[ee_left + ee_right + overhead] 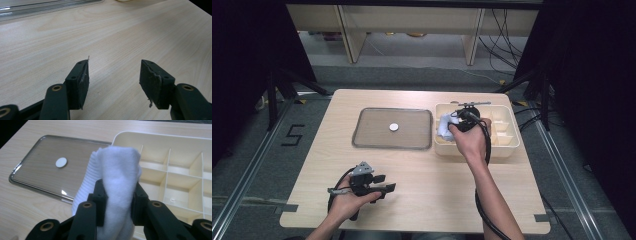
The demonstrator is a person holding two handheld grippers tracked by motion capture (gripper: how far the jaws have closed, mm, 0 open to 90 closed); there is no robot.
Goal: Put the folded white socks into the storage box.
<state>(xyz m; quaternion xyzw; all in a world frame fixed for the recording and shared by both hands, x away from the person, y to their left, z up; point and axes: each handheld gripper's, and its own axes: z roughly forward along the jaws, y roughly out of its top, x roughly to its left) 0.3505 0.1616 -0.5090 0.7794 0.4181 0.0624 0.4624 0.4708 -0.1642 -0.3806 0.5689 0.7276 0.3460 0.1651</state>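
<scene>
R gripper point(117, 202) clamps white ribbed cloth point(117, 170) over cream divided plastic box point(508, 145), near its left edge; L gripper point(113, 75) jaws open over bare wood tabletop point(112, 32).

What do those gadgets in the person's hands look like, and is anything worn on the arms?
Each hand holds a black two-jaw tool. The left gripper carries a grey three-cornered plate on top; its flat jaw pads look worn and frayed at the edges, with brass-coloured rivets behind them. The right gripper trails a thick black cable along the forearm. The forearms are bare, with no sleeves in view.
</scene>
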